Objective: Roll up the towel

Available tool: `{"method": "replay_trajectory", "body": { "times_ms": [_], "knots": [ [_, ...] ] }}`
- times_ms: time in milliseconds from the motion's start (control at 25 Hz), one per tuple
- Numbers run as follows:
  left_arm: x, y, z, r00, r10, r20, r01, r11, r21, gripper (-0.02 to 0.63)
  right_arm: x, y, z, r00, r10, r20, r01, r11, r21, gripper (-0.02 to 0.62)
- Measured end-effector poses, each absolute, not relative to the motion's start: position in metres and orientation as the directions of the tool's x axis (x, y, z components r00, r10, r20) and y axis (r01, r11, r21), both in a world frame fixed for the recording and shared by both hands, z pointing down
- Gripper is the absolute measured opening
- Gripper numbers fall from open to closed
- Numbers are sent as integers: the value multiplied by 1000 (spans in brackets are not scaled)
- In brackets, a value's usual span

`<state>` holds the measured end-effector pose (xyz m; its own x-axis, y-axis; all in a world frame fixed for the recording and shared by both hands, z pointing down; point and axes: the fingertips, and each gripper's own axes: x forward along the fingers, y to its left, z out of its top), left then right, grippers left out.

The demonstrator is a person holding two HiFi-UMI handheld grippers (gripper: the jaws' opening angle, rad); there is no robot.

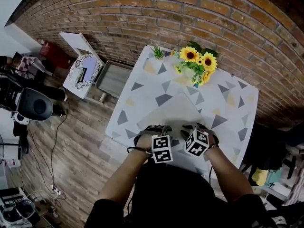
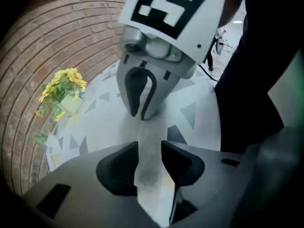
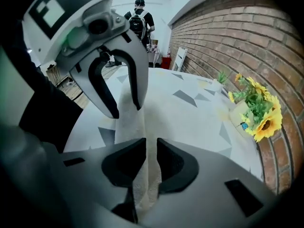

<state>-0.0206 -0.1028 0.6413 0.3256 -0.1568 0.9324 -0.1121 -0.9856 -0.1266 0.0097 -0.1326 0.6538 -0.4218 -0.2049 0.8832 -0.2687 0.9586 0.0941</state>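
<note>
The towel (image 1: 170, 109), a plain grey cloth, is lying flat on the tabletop (image 1: 230, 103), and its near edge is being lifted by both grippers, which are sitting side by side at the person's end of it. The left gripper (image 2: 149, 158) is grasping that edge: a strip of the cloth is filling the gap between its jaws, and the pads seem to be touching it on both sides, though the view is too soft to be sure how firmly. The right gripper (image 3: 151, 161) is clenching the same edge more tightly, with its jaws standing close together and a doubled fold of the cloth bunching between them. In each gripper view the cloth is running on from one gripper's jaws up into the jaws of the other, so the two are holding the edge just beside each other.

The tabletop is wearing a white cover with grey and yellow triangles. Sunflowers (image 1: 195, 61) in a pale vase are standing at its far side, near the towel's far corner, and a small green plant (image 1: 157, 52) is standing beside them. A brick wall (image 1: 142, 13) is running behind the tabletop. A person with a backpack (image 3: 139, 20) is standing well apart across the room.
</note>
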Motion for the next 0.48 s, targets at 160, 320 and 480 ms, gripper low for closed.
{"method": "replay_trajectory", "body": {
  "times_ms": [160,320,480],
  "knots": [
    [-21,-99,661,312,-118,943,-54,-993,-106,155,4,-131,642,-448,-203,871,-277,957,81,94],
    [-20,-108,663,355,-88,931,-101,-993,-56,155,-5,-106,635,-482,-135,866,-228,973,25,141],
    [-21,-114,659,376,-69,924,-118,-993,-26,155,0,-92,657,-395,-125,910,-152,986,69,188]
  ]
}}
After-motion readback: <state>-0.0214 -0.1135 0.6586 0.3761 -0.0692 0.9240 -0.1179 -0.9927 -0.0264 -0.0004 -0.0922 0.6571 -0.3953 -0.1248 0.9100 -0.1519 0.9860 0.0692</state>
